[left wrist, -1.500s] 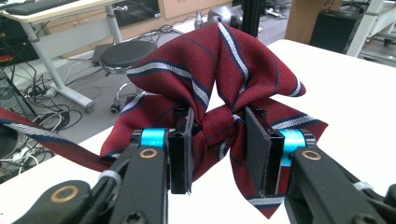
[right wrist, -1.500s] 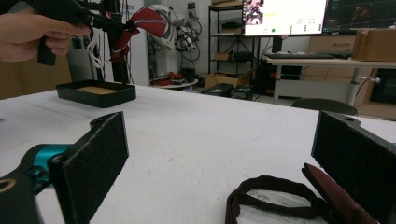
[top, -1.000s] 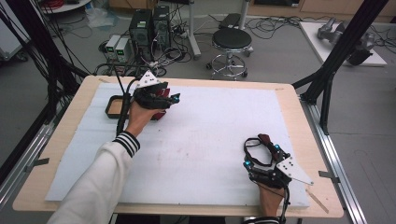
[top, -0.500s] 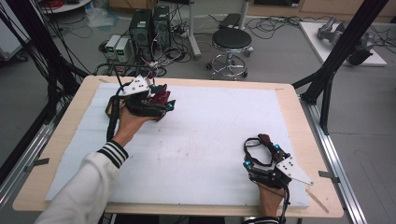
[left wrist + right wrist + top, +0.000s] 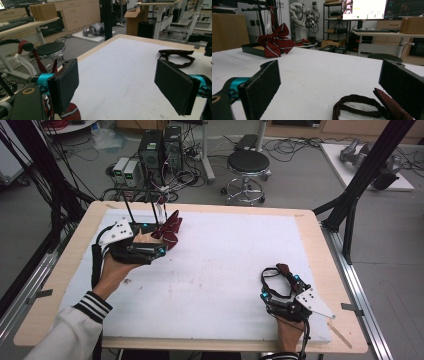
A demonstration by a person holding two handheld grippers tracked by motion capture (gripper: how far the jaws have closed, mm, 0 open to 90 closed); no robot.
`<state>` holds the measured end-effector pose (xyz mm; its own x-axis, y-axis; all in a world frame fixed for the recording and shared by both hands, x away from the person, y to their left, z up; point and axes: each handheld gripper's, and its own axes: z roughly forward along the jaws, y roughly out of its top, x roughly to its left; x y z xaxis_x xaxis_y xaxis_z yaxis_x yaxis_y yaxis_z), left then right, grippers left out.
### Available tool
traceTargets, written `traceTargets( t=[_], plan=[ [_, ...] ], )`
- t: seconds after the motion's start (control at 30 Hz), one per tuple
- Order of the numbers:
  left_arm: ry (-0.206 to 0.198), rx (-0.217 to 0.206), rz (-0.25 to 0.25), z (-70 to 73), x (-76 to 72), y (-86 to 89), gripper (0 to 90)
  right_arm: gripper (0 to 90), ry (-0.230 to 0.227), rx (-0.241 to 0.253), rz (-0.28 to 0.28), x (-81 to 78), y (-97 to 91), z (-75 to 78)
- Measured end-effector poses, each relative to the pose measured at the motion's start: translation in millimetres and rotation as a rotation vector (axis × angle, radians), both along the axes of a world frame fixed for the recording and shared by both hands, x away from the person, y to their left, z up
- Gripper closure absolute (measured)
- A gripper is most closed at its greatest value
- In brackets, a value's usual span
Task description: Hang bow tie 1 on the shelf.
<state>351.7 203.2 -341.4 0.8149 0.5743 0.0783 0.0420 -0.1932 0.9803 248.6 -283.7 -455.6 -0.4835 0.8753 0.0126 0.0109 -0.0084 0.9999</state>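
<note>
High view, upper left: left gripper point(image 5: 162, 234) spread, empty beside bow tie point(image 5: 169, 227) on rack point(image 5: 141, 210); careless sweep risks dislodging it.

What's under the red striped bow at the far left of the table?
The bow rests partly on a black tray, beside a black stand. A tan bit of the tray's inside shows; the part beneath the bow is covered.

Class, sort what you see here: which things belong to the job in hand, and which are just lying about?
Job in hand: red bow tie; black stand; dark red strap; left gripper; right gripper.
Lying about: stool; computer towers.
</note>
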Motion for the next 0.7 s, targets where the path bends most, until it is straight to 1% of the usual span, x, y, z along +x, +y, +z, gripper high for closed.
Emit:
traceTargets(
  t=[0.03, 0.13, 0.27, 0.3, 0.4, 0.57, 0.6, 0.63, 0.7],
  plan=[
    [-0.001, 0.004, -0.005, -0.9, -2.3, 2.8, 20.2, 2.9, 0.001, 0.001, -0.001, -0.2, 0.2, 0.0],
    [0.006, -0.003, -0.025, -4.6, -7.6, 11.0, 20.2, 3.0, -0.004, -0.002, -0.002, 0.1, 0.0, 0.0],
    [0.013, -0.01, -0.025, -8.9, -11.9, 19.2, 20.2, 3.0, 0.008, 0.003, -0.001, -0.5, 0.6, 0.1],
    [0.011, -0.01, -0.021, -10.6, -12.8, 22.0, 20.2, 3.0, 0.006, -0.001, -0.002, -0.4, 0.5, 0.0],
    [0.015, -0.012, -0.023, -13.2, -14.1, 25.8, 20.2, 3.0, 0.008, 0.0, -0.004, -0.8, 0.7, 0.1],
    [0.015, -0.028, -0.022, -16.0, -14.7, 29.6, 20.2, 2.9, 0.007, 0.0, -0.003, -0.7, 0.5, 0.0],
    [0.014, -0.027, -0.02, -16.2, -15.5, 29.8, 20.2, 2.9, 0.0, -0.002, -0.004, -0.2, 0.3, 0.1],
    [0.012, -0.026, -0.023, -16.4, -16.3, 30.2, 20.2, 2.9, 0.008, 0.001, -0.002, -0.8, 0.5, 0.0],
    [0.009, -0.023, -0.024, -16.7, -17.3, 30.7, 20.2, 2.9, 0.001, -0.002, -0.006, -0.4, 0.3, 0.1]
  ],
)
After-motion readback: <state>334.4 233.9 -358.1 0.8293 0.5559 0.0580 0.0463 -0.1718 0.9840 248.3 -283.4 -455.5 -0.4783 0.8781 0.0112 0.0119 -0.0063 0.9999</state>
